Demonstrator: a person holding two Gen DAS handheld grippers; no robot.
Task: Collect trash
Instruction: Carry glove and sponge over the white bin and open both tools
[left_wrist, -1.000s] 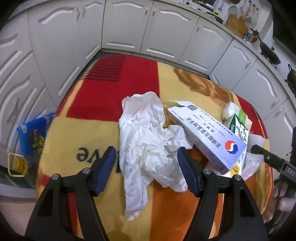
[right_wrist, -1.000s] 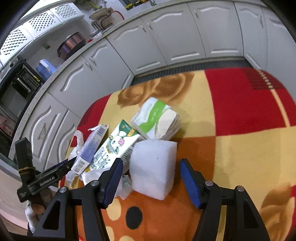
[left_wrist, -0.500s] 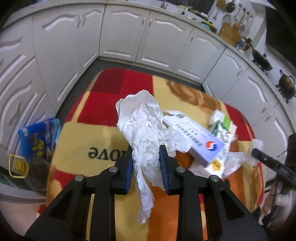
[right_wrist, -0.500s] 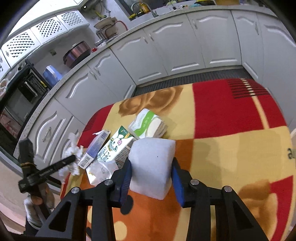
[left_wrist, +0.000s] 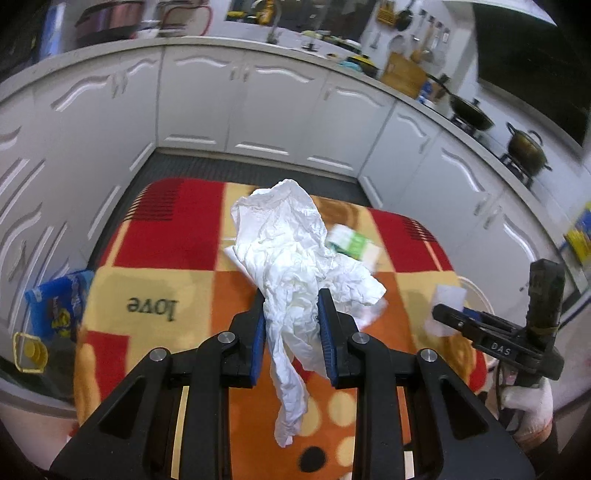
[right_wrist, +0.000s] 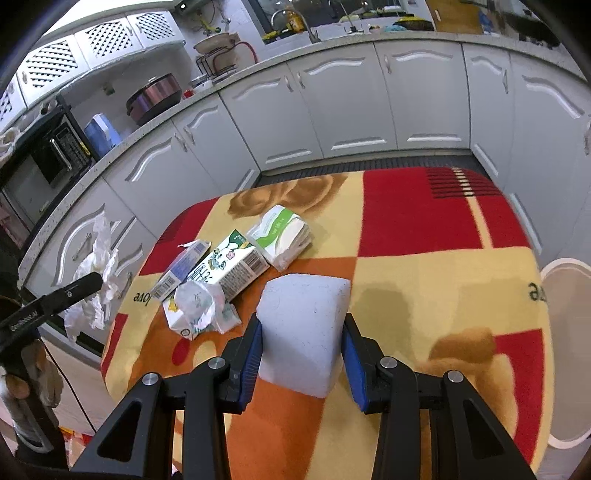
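Note:
My left gripper (left_wrist: 291, 300) is shut on a crumpled white tissue (left_wrist: 291, 251), held up above the patterned blanket (left_wrist: 177, 236); a tail of the tissue hangs below the blue pads. My right gripper (right_wrist: 302, 320) is shut on a white foam block (right_wrist: 303, 328), lifted off the blanket (right_wrist: 424, 229). In the right wrist view a milk carton (right_wrist: 229, 269), a blue-and-white box (right_wrist: 181, 267), a green-and-white tissue pack (right_wrist: 282, 236) and a crumpled plastic wrapper (right_wrist: 197, 304) lie on the blanket's left part. The left gripper with its tissue (right_wrist: 98, 273) shows at the left edge.
White kitchen cabinets (left_wrist: 236, 103) ring the blanket-covered table. A white bin rim (right_wrist: 567, 347) stands off the table's right edge in the right wrist view. A blue bag (left_wrist: 55, 306) and a yellow container (left_wrist: 27, 350) sit on the floor at left. A gloved hand (left_wrist: 528, 410) holds the right gripper.
Both grippers closed: the left on the tissue, the right on the foam block. Both have since lifted their loads off the blanket, and the views have pulled back and up.

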